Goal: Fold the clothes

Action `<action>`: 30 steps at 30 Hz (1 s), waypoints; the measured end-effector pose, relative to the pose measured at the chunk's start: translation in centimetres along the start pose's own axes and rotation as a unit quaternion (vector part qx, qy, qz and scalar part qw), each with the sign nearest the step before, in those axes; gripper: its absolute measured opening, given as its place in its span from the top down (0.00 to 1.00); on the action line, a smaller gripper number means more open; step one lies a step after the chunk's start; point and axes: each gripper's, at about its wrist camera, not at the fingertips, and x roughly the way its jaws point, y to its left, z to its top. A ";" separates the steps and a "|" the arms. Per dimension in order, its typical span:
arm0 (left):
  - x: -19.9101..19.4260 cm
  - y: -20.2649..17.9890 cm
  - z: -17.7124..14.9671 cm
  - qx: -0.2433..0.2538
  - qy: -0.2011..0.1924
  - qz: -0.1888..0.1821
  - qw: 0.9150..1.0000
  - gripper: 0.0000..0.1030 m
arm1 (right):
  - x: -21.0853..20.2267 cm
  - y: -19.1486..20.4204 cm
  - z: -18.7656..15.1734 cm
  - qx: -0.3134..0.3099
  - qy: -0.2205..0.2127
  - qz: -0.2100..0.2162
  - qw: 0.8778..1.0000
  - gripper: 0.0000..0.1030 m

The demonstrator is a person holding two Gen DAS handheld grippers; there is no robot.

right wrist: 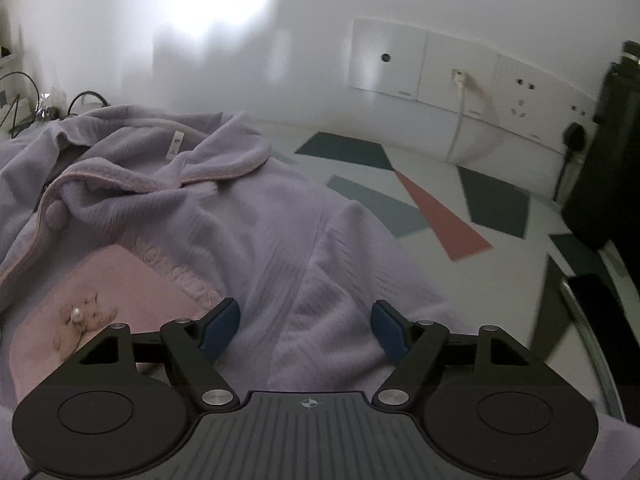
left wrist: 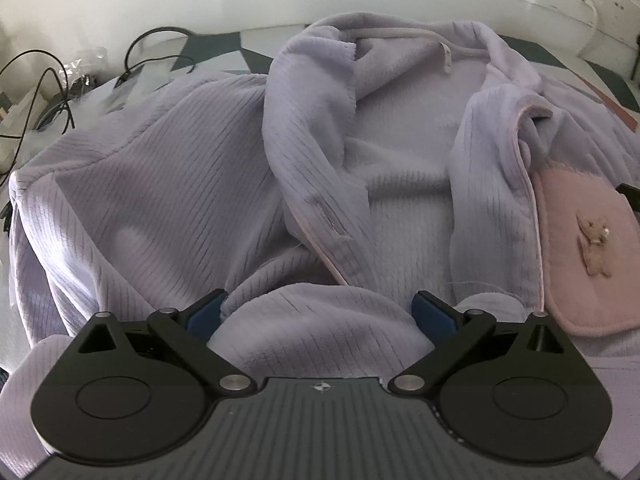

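Observation:
A lilac ribbed fleece jacket [left wrist: 168,168] lies crumpled on the table, collar at the far side, front open. It has a pink chest pocket [left wrist: 580,252] with a small bow. My left gripper [left wrist: 318,312] is open, its blue pads on either side of a rounded fold of the jacket's lower part. In the right wrist view the jacket [right wrist: 256,220] spreads left and centre, with the pink pocket [right wrist: 116,300] at lower left. My right gripper [right wrist: 306,330] is open over the jacket's right side, holding nothing.
The table top [right wrist: 432,216] is white with dark green, grey and pink shapes. Black cables [left wrist: 48,88] lie at the far left. A white wall socket panel [right wrist: 460,68] with a plugged cable is behind. A black box [right wrist: 608,152] stands at the right edge.

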 end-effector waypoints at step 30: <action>-1.0 3.7 1.7 0.034 -0.020 -0.185 0.982 0.01 | -15.7 5.0 13.7 0.121 -0.074 -0.163 0.976 0.01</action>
